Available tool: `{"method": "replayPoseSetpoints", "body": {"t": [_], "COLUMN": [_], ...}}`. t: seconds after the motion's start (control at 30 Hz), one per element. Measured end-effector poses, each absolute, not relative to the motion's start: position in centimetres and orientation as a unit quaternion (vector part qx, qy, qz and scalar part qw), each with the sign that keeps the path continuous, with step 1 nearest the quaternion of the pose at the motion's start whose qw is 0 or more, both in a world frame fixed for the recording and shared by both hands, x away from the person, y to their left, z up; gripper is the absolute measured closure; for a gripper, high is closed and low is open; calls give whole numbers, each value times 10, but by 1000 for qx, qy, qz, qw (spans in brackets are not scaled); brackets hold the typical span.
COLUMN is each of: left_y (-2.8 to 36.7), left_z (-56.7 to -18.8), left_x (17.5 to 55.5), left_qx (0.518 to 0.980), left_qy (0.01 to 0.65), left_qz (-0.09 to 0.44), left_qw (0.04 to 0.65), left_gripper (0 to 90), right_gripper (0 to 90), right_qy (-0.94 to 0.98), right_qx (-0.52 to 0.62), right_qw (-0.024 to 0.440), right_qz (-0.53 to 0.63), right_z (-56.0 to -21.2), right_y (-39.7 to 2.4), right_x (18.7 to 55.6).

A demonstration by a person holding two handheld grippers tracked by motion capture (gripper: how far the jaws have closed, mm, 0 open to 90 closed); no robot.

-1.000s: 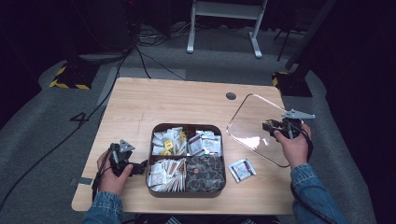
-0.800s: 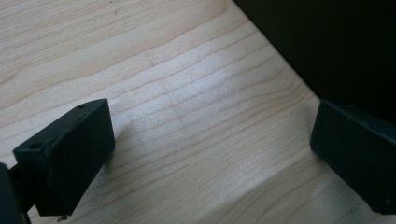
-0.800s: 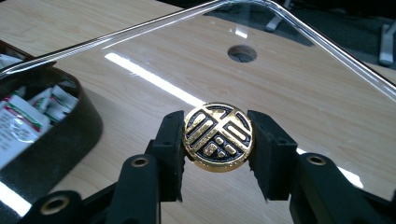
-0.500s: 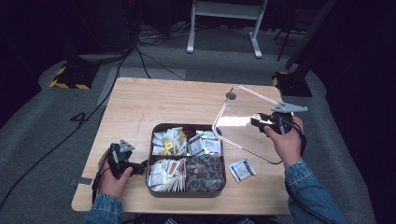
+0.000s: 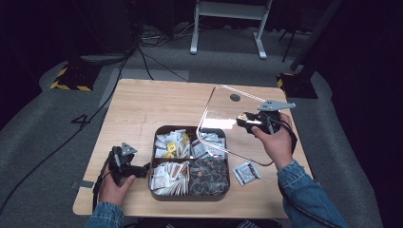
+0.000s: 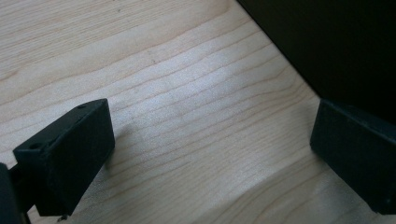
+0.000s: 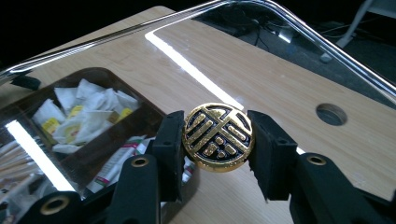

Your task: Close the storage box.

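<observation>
Clear plastic lid [image 5: 228, 121] with round gold knob [image 7: 218, 136]: my right tongs [image 7: 218, 140] clamped on knob, lid tilted, overhanging right half of dark four-compartment tray [image 5: 157, 190]; tray lies left and below. Left tongs [image 6: 205, 154] apart, empty, just left of tray.

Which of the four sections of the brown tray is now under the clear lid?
The far-right section, the one with white packets nearest the right tool. The lifted clear lid hangs over it; the other three sections lie uncovered.

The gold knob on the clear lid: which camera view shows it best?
The right gripper view: the gold knob fills the middle, clamped between the right gripper jaws, its raised pattern sharp. In the high view the right gripper covers the knob, though the clear lid shows tilted over the tray.
</observation>
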State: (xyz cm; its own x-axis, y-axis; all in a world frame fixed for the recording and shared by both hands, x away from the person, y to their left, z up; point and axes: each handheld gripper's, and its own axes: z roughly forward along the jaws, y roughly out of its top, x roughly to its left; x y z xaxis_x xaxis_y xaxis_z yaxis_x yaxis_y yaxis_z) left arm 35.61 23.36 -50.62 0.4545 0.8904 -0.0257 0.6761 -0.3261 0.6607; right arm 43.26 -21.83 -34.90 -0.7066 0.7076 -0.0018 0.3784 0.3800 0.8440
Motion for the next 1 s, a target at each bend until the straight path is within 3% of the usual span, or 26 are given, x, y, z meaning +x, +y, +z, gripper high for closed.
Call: {"method": "replayPoseSetpoints", "body": {"t": [0.43,1.0], "left_y": [234,234], "left_z": [-506,-506], "left_x": [356,357], "left_qx": [795,795], "left_qy": [492,493], "left_qz": [175,176], "left_qw": [307,307], "left_gripper": [1,1], "right_gripper": [592,591], "right_qy": [824,845], "right_qx": [296,259], "right_qw": [157,115], "right_qz": [456,453], "right_z": [-342,-366], "right_y": [-171,-114], "right_x": [422,402]}}
